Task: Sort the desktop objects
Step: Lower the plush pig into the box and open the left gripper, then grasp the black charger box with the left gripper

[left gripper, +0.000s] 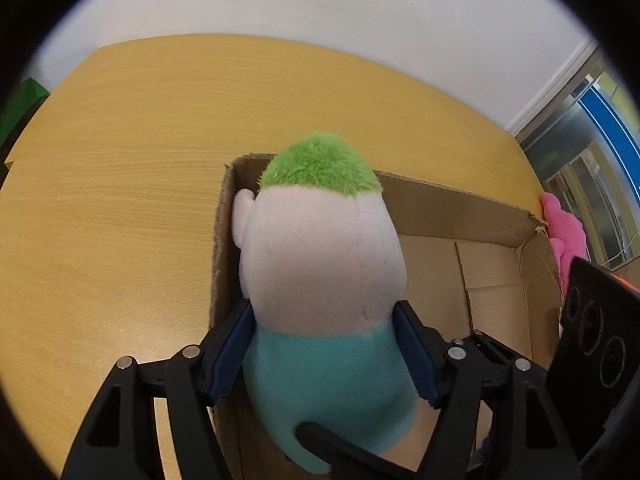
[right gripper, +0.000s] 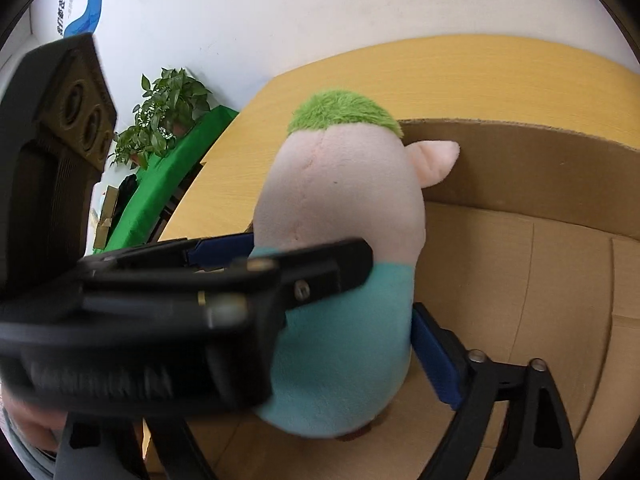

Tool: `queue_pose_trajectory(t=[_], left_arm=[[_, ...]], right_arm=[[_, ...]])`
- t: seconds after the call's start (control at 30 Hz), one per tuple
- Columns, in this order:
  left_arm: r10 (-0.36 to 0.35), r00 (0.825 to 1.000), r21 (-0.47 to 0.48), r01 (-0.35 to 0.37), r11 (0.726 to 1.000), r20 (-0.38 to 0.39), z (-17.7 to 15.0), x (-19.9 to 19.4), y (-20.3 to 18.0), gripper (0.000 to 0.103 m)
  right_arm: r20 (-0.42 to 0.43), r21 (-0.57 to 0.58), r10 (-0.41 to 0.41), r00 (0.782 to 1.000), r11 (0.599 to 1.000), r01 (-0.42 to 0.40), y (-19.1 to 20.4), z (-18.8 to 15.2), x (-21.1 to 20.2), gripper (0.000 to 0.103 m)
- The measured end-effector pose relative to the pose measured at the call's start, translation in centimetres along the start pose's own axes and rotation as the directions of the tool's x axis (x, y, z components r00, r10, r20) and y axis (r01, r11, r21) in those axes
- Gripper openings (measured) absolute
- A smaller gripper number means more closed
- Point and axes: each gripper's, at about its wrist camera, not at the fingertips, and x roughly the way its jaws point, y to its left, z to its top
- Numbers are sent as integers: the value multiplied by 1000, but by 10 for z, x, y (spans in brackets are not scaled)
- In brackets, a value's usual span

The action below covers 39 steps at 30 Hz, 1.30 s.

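Both wrist cameras are looking steeply down, very close, at one plush toy over the box. The left gripper body is crossing the right view at 9 o'clock; the right unit is showing at 3 o'clock in the left.

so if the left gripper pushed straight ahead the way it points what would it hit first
Probably the far wall of the cardboard box. The left gripper is clamped on the plush toy, whose green head leads, so that would likely touch first; depth is unclear.

Below me spreads a wooden table, filling the left and upper middle of my left view; on it sits an open cardboard box, lower right of centre; a pink soft toy shows just past the box's right corner, its footing hidden.
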Motion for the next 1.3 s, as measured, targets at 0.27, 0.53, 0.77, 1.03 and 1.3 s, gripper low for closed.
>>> queue_pose_trajectory(t=[0.27, 0.53, 0.77, 1.03, 1.3], left_arm=[[167, 904, 67, -209, 976, 394, -80, -145, -44, 69], [121, 748, 167, -298, 940, 652, -203, -246, -111, 79], [64, 690, 156, -252, 955, 721, -266, -279, -155, 80], [17, 733, 172, -181, 968, 680, -300, -273, -170, 80], [19, 759, 182, -180, 967, 651, -316, -267, -186, 80]], right_arm=[[217, -107, -234, 948, 959, 261, 32, -52, -142, 103], [402, -85, -458, 793, 844, 530, 89, -161, -259, 103], [465, -87, -529, 710, 771, 631, 126, -228, -312, 103], [490, -104, -518, 701, 764, 637, 141, -275, -342, 103], [475, -112, -504, 721, 779, 617, 138, -298, -345, 103]])
